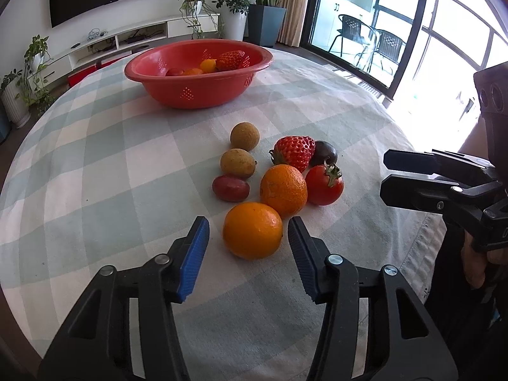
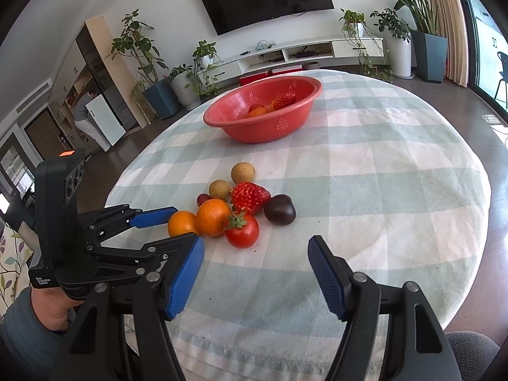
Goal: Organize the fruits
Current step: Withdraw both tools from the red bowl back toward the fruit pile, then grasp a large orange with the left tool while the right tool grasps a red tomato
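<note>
The red bowl [image 1: 198, 74] sat far beyond both sets of fingers. The left gripper [image 1: 249, 238] stood spread about the nearest orange [image 1: 252, 230] — pads just clear of it. The right gripper [image 2: 255, 270] gaped over bare cloth [image 2: 365, 190] — the tomato [image 2: 243, 230] lay just ahead.

Matt checked cloth [image 1: 127, 165] covers the bench. Glossy red plastic bowl [image 1: 197, 92]. Smooth shiny tomato [image 1: 324, 187]; dimpled orange [image 1: 252, 231]; ribbed blue claw pads [image 1: 193, 260].
</note>
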### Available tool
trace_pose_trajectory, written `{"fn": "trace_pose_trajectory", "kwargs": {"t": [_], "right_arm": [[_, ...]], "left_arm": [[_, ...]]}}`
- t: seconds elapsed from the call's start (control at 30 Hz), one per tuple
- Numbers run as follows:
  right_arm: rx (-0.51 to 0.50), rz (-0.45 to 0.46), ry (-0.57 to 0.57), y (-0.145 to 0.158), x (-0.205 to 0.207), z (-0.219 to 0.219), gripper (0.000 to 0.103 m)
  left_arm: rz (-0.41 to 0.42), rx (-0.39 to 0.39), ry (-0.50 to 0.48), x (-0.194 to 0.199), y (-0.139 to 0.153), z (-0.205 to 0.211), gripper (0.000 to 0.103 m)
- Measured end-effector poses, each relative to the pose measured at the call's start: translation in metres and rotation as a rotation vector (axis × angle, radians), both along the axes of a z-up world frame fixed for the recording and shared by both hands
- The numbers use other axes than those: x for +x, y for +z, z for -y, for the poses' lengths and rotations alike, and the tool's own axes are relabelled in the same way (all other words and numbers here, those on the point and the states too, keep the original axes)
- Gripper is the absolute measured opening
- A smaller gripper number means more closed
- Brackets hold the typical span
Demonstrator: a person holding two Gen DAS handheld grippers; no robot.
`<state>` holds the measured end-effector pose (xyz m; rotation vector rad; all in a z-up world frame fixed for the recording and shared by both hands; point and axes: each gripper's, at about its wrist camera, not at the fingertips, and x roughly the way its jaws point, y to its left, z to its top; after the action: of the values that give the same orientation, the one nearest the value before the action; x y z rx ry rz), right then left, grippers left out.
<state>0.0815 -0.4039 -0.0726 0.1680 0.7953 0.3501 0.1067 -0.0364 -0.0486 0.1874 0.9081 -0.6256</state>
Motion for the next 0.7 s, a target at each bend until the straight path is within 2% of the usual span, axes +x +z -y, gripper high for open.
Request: {"fn": "trace_pose_trajectory", "kwargs": {"t": [0.07,0.13,0.27,0.3,0.7], "right_arm": [[-0.001,-0.001,0.000,0.000,0.000,0.000,0.071],[-0.002,-0.003,0.002,0.000,0.000,-0.001,0.071],[-0.009,-0.005,0.008,-0.001,0.000,-0.003,0.070],[-0.011,-0.006,0.009,-0.001,-0.001,-0.003,0.070],[-0.050,-0.023,0.023,-0.003,0.004,-0.012,0.066]], "left_arm": [[0.000,0.000,-0.003,0.000,-0.001,0.001,0.048],[-0.005,-0.002,-0.007,0.000,-0.003,0.002,0.040],[-0.006,-0.003,-0.005,0.000,-0.005,0.002,0.040],[-0.007,-0.004,-0.005,0.001,-0.006,0.002,0.036],[-0.002,-0.018,0.008,0.000,-0.004,-0.002,0.036]]}}
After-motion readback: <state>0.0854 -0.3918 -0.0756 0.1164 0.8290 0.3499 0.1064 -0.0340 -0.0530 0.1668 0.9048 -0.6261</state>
